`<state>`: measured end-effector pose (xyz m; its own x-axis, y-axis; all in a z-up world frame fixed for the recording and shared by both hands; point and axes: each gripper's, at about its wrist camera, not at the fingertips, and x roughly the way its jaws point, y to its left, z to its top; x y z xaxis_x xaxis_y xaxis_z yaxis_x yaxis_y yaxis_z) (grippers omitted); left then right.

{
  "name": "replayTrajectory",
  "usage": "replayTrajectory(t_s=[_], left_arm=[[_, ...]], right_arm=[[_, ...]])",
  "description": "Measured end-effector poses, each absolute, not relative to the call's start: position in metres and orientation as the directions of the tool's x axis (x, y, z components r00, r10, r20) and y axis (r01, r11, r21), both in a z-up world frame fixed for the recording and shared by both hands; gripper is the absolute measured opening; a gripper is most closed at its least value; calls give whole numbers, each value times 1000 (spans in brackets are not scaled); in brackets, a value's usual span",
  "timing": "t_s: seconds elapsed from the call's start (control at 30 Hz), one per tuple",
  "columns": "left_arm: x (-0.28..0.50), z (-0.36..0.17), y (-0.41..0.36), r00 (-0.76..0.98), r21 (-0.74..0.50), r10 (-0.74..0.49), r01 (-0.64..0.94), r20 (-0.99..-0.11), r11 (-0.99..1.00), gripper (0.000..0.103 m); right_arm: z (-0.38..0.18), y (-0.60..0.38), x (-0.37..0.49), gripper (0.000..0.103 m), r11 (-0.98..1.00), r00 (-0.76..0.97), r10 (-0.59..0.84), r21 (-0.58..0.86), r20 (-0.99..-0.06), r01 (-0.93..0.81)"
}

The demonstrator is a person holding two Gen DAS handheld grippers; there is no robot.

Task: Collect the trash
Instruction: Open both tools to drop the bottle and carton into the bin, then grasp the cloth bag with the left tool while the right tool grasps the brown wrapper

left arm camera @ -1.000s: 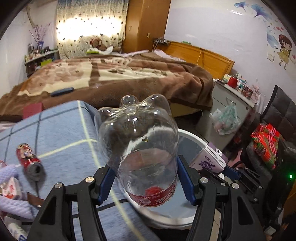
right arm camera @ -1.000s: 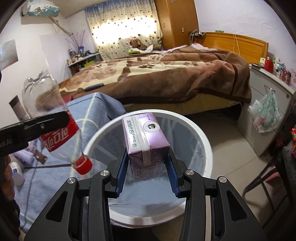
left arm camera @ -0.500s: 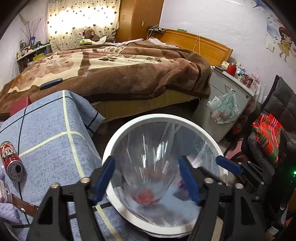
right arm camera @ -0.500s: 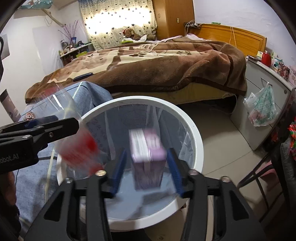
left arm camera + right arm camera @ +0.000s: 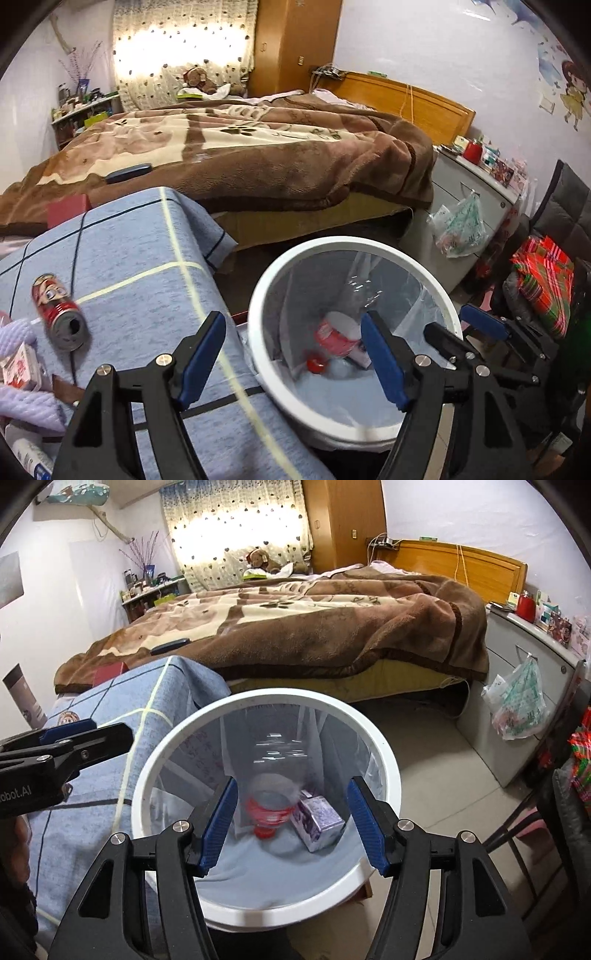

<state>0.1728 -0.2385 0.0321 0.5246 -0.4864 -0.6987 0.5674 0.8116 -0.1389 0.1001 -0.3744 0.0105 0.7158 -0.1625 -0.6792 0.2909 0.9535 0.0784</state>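
The bottle (image 5: 271,805) and carton (image 5: 320,821) lie in the bin (image 5: 384,760); both claws (wide apart, holding nothing) must fetch the can (image 5: 59,317) from the worktop (image 5: 140,258).

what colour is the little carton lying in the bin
Purple, a pale lilac carton at the bottom of the bin; clearest in the right wrist view.

Ahead of the tongs, a brown blanket (image 5: 258,158) covers the bed (image 5: 480,561); a teddy bear (image 5: 260,559) sits beyond.

Clear bottle (image 5: 271,801), cap down, beside purple carton (image 5: 320,823) in white bin (image 5: 384,760).
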Motion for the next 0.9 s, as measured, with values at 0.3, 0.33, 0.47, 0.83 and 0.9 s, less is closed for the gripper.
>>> replayTrajectory(t_s=[0.3, 0.33, 0.47, 0.83, 0.9], left_arm=[[160, 43, -195, 584, -123, -454, 516, -673, 847, 78], [158, 45, -190, 591, -123, -450, 509, -669, 852, 78], [153, 50, -166, 616, -130, -435, 476, -656, 870, 78], [136, 55, -87, 695, -140, -356, 349, -625, 927, 78], [133, 55, -73, 713, -137, -331, 317, -619, 939, 78]], right_arm=[[23, -358, 95, 63, 954, 745, -159, 93, -648, 284], [24, -356, 95, 63, 956, 749, -156, 93, -644, 280], [29, -342, 93, 63, 962, 767, -139, 97, -627, 254], [40, -299, 97, 63, 983, 807, -58, 110, -587, 150], [40, -290, 98, 63, 986, 812, -37, 110, -582, 124]])
